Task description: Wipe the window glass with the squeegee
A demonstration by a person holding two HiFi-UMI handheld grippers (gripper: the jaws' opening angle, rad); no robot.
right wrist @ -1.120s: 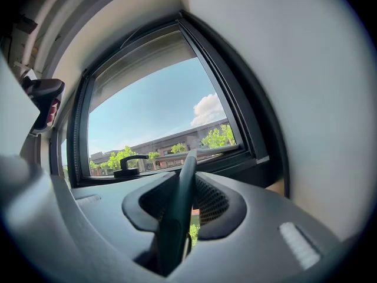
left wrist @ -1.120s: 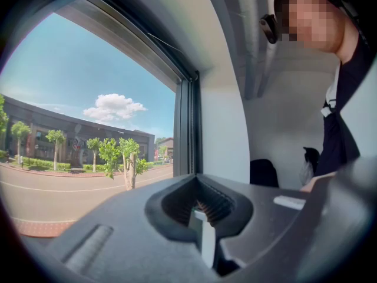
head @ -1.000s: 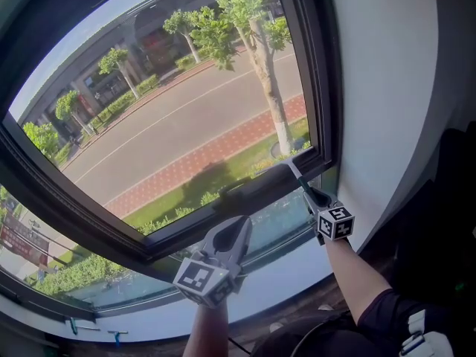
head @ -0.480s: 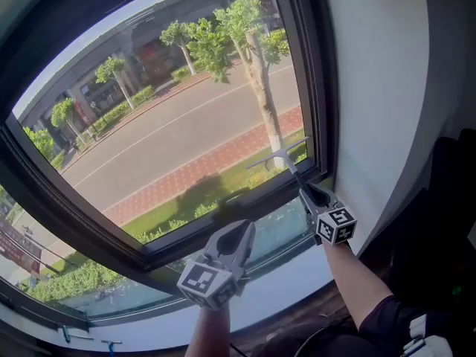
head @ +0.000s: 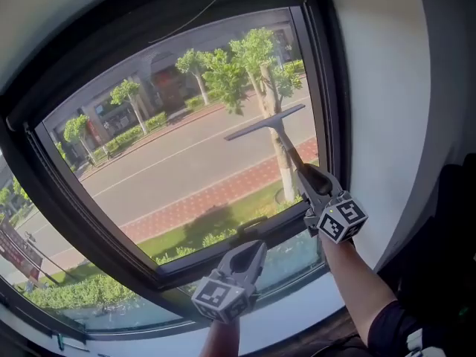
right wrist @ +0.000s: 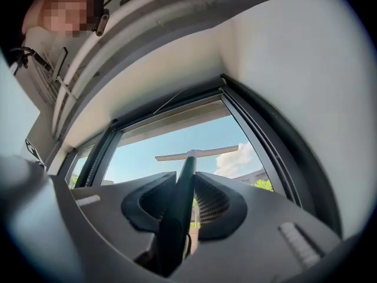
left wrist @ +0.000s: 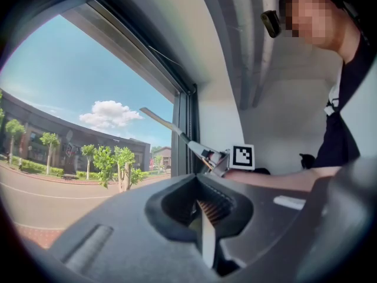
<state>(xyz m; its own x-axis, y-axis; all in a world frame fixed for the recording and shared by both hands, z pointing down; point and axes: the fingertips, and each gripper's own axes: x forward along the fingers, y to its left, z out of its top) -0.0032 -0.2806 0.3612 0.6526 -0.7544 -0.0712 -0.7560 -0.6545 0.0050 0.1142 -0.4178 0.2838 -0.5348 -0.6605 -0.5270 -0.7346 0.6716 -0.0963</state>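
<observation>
Lowest and nearest, the left gripper (head: 251,248) is held under the window frame (head: 223,245). Its jaws are pressed together and nothing is held between them (left wrist: 199,184).

A bit higher on the right, the right gripper (head: 306,171) is seen with its marker cube (head: 342,218) at the back. Its jaws are closed tight on the dark handle of the squeegee (head: 277,134), which is seen running up between them (right wrist: 187,164).

The squeegee is shaped like a T. Its handle is pointed up and a little left, away from the person. Its thin, pale blade is laid across the top, with the right end tipped higher. It is held in front of the right side of the window glass (head: 171,155). It cannot be told if the blade is touching the glass.

Far outside, a road (head: 193,155) and green trees (head: 253,58) can be seen.
</observation>
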